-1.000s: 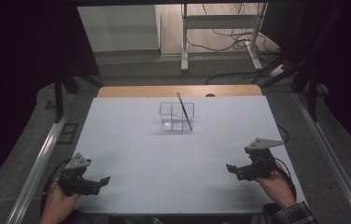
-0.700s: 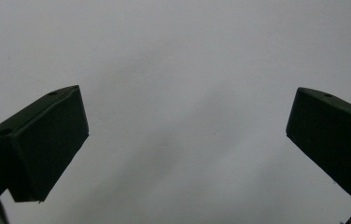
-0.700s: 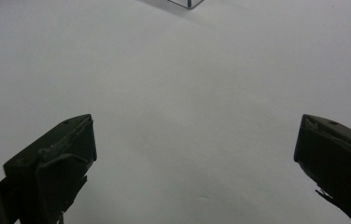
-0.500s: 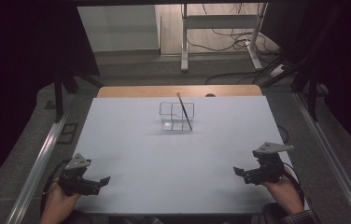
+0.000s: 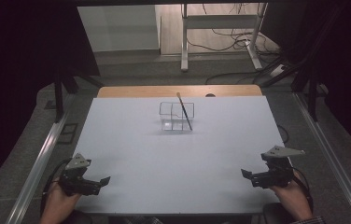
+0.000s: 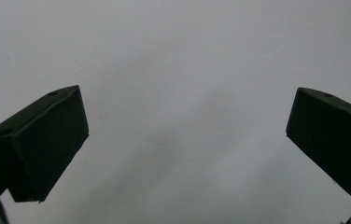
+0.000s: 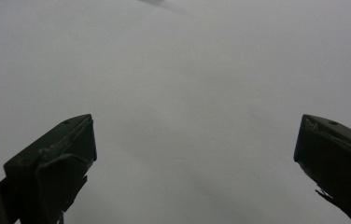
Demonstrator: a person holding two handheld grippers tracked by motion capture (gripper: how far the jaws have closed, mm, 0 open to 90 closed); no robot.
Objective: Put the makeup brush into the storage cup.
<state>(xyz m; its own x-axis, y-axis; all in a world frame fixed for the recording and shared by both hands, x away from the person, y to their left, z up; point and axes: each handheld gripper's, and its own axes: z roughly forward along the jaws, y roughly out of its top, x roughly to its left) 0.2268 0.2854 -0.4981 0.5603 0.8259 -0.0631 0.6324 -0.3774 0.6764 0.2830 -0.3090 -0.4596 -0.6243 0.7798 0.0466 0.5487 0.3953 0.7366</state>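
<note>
My high view sits above the near side of the table (image 5: 173, 154), facing forward and down. It takes in the whole white tabletop, the wooden strip along its far edge and the floor beyond. The left gripper (image 5: 102, 180) shows at the near left corner and the right gripper (image 5: 246, 174) at the near right corner.

My left gripper view looks along its own two black jaws, set wide apart, close down onto bare white tabletop (image 6: 178, 93). My right gripper view does likewise, close over the white surface (image 7: 187, 116), tilted slightly farther ahead. All three views share that white tabletop.
</note>
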